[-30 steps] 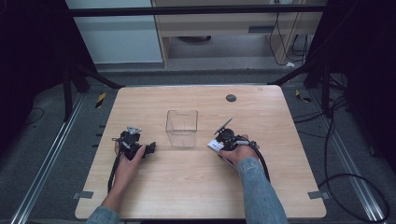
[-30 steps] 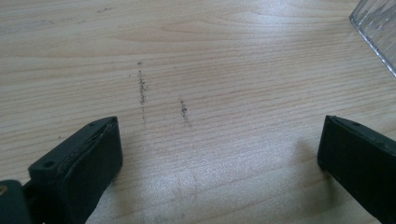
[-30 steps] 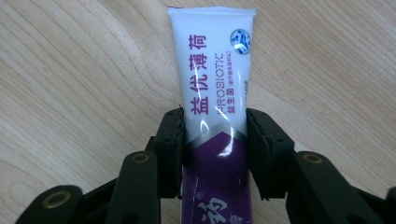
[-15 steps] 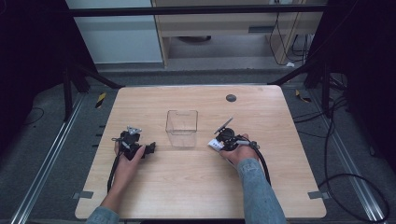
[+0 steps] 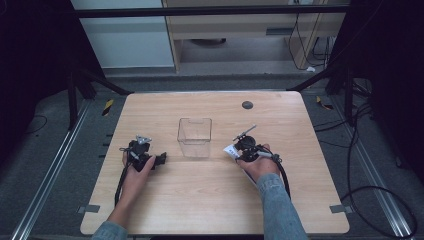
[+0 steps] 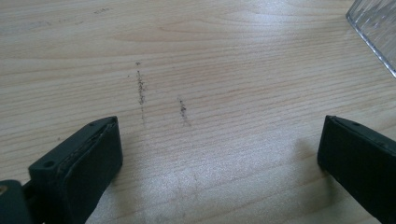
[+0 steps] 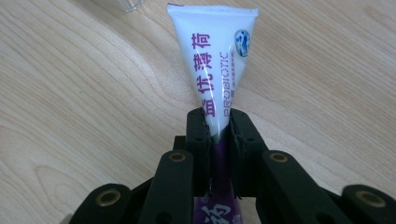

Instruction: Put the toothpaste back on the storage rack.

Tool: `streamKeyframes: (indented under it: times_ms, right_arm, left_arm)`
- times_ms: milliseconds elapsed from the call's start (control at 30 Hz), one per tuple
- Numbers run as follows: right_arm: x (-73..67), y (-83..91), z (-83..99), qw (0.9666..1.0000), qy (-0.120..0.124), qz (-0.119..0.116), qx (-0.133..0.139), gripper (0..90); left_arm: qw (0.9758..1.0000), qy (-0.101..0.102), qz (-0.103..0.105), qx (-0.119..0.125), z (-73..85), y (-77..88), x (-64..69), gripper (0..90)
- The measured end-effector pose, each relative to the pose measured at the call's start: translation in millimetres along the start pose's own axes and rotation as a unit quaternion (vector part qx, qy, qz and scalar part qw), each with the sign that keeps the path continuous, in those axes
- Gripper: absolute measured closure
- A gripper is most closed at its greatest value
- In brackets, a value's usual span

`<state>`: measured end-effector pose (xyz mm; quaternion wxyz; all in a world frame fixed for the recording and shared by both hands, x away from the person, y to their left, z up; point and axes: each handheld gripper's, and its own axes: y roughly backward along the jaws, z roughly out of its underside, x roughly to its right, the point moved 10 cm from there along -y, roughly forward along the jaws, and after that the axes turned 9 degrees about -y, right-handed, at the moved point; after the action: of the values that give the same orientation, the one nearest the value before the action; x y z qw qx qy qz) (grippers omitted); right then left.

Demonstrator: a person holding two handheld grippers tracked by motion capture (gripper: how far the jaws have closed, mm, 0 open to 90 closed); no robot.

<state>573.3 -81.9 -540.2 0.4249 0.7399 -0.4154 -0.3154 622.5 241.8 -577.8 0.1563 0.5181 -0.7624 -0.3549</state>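
Note:
A white tube (image 7: 217, 56) with purple lettering lies flat on the wooden table, its crimped end pointing away from me. My right gripper (image 7: 219, 126) has just been closing and now stands shut on the tube's lower part, both pads pressing on it. In the high view the right gripper (image 5: 233, 150) sits right of a clear plastic box (image 5: 194, 137), with the tube (image 5: 228, 149) at its tips. My left gripper (image 5: 159, 160) rests on the table left of the box. Its jaws (image 6: 219, 149) stand wide open over bare wood.
The clear box's corner (image 6: 378, 23) shows at the upper right of the left gripper view, and its edge (image 7: 128, 4) at the top of the right gripper view. A small dark round spot (image 5: 247, 105) lies on the table's (image 5: 210, 200) far side. Cables trail on the floor at right.
In the high view both hands stay almost where they were. The right gripper has shifted only a touch with the tube at its tips.

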Motion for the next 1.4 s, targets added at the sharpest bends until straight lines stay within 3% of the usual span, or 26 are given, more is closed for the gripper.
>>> streamKeyframes:
  times_ms: [167, 433, 467, 767, 1167, 1400]
  right_arm:
    - [2.5, 6.3, -0.5, 1.0, -0.004, 0.005, 0.006, 79.9]
    - [7.6, 32.0, -12.1, 0.999, -0.012, 0.004, 0.043, 80.0]
    - [7.9, 40.2, -17.1, 0.9981, -0.018, 0.002, 0.06, 80.0]
    - [11.0, 63.0, -32.0, 0.9931, -0.023, 0.004, 0.115, 80.0]
    - [11.4, 70.5, -37.2, 0.9892, -0.025, 0.003, 0.145, 80.0]
    - [10.6, 76.3, -42.4, 0.9843, -0.033, 0.001, 0.174, 80.0]
  left_arm:
    - [1.0, -0.001, 0.001, 0.0, 0.2, 0.2, 0.0, 0.0]
    - [1.0, -0.001, 0.001, 0.0, 0.3, 0.2, 0.0, 0.0]
    - [1.0, -0.001, 0.001, 0.0, 0.3, 0.2, 0.0, 0.0]
    - [1.0, -0.002, 0.002, 0.001, 0.3, 0.2, 0.0, 0.0]
    - [1.0, -0.003, 0.003, 0.002, 0.4, 0.3, 0.0, 0.0]
    - [1.0, -0.003, 0.003, 0.002, 0.4, 0.4, 0.0, 0.0]
